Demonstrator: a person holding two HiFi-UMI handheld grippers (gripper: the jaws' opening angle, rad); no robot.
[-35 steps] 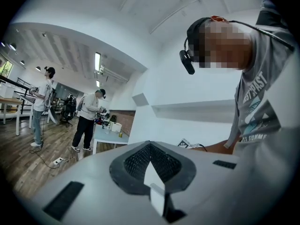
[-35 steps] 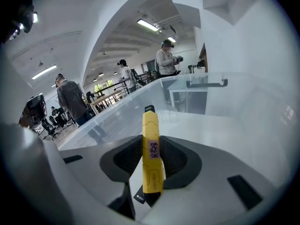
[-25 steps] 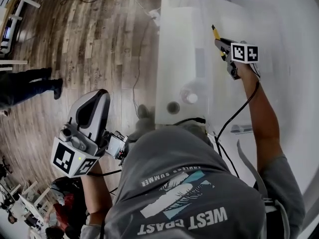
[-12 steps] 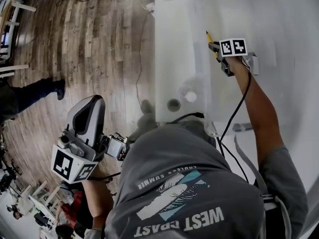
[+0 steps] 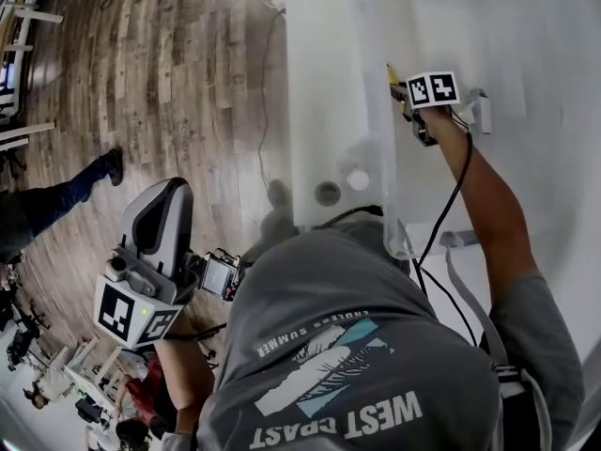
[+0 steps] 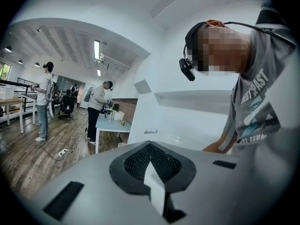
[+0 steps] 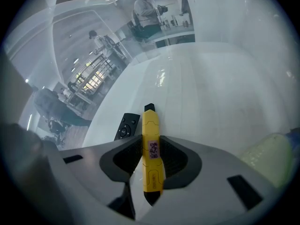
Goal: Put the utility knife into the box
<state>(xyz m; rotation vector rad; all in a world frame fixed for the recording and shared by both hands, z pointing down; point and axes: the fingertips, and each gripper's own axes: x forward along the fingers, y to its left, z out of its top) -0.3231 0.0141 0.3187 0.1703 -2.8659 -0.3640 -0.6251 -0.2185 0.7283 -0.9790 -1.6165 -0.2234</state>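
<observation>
The utility knife (image 7: pixel 151 159) lies clamped between the fingers of the right gripper (image 7: pixel 152 144), tip jutting ahead. The left gripper (image 6: pixel 151 163) is clenched, empty.

We stretch our right arm (image 5: pixel 484 214) forward over the table (image 5: pixel 535 36), near its left edge. The right gripper (image 5: pixel 402 85) has its jaws clamped on the utility knife (image 7: pixel 152 156), tip pointing away from us. Our left arm (image 5: pixel 183 374) stays bent, low beside us, beyond that left edge. The left gripper (image 5: pixel 161 209) points forward, jaws pressed together with nothing between.
</observation>
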